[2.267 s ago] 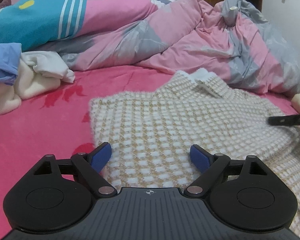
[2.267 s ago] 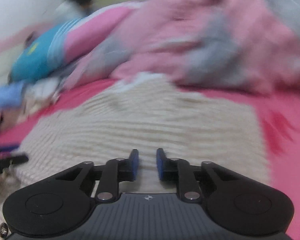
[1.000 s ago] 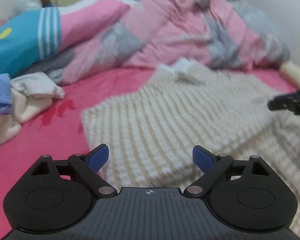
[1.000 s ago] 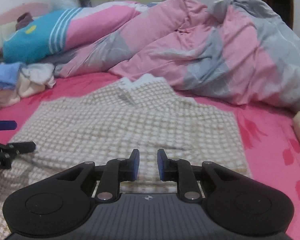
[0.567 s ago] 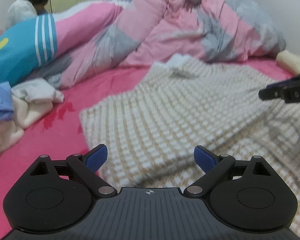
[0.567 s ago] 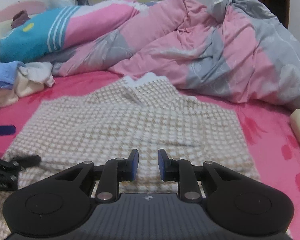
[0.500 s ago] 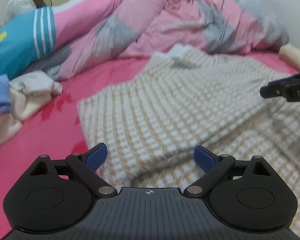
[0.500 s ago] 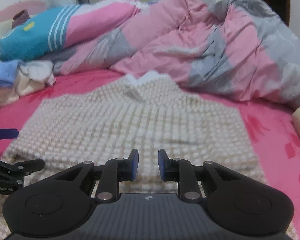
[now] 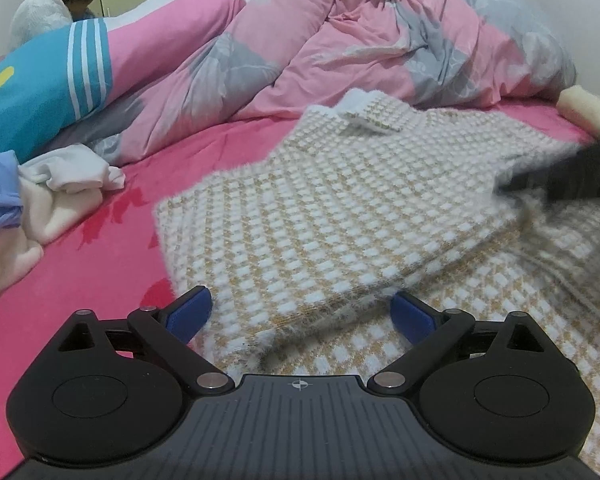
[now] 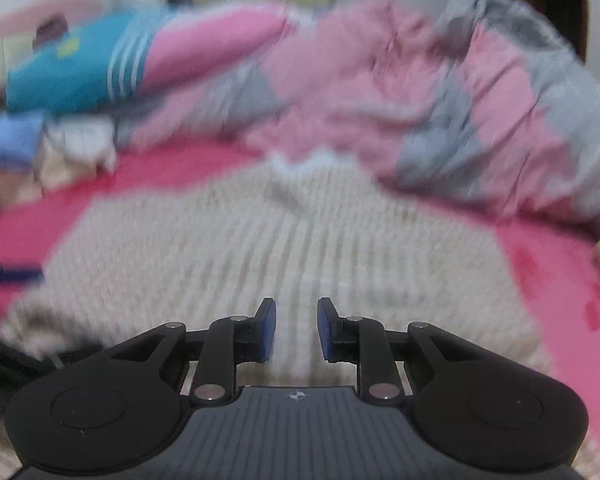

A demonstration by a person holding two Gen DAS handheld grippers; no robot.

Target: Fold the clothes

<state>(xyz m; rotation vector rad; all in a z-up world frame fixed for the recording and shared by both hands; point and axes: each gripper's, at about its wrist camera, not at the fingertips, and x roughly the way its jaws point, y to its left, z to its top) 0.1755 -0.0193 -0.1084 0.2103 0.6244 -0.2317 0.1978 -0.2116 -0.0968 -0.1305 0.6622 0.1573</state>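
My left hand-held gripper had its blue pads spread wide apart, holding nothing, low over the near edge of the checked sweater. The sweater, white and tan knit, lay on the pink bed sheet, with one part folded over so a doubled layer sat on top of the lower layer; the folded edge ran just in front of my left pads. Its collar pointed away toward the rumpled pink and grey duvet. A dark blurred shape at the right edge of the left view sat on the sweater; could not tell its exact contact. To the left of the sweater, apart from it, was a small heap of white and blue clothes. A cream pillow lay at the far right. A person in white sat behind a teal and pink striped cushion.

My right hand-held gripper had its pads a narrow gap apart, nothing between them, above the sweater. That view was motion blurred, details unclear.
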